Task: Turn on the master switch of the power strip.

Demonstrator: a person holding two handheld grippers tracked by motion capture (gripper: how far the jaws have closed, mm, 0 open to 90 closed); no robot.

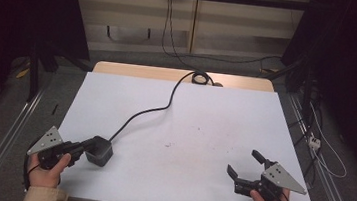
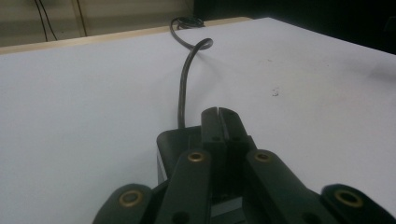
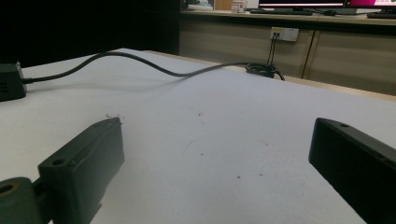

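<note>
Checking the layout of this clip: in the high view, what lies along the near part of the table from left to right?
Left gripper, shut → black power block with its cable → bare white tabletop → right gripper, fingers apart.

The high view looks forward and down from the person's side, taking in the whole table [image 1: 184,126]. The left gripper view sits low and close over the black box [image 2: 175,144], facing along the cable [image 2: 183,88] toward 12 o'clock. The right gripper view skims the table near its surface, facing the far edge. All three share the cable and box.
</note>
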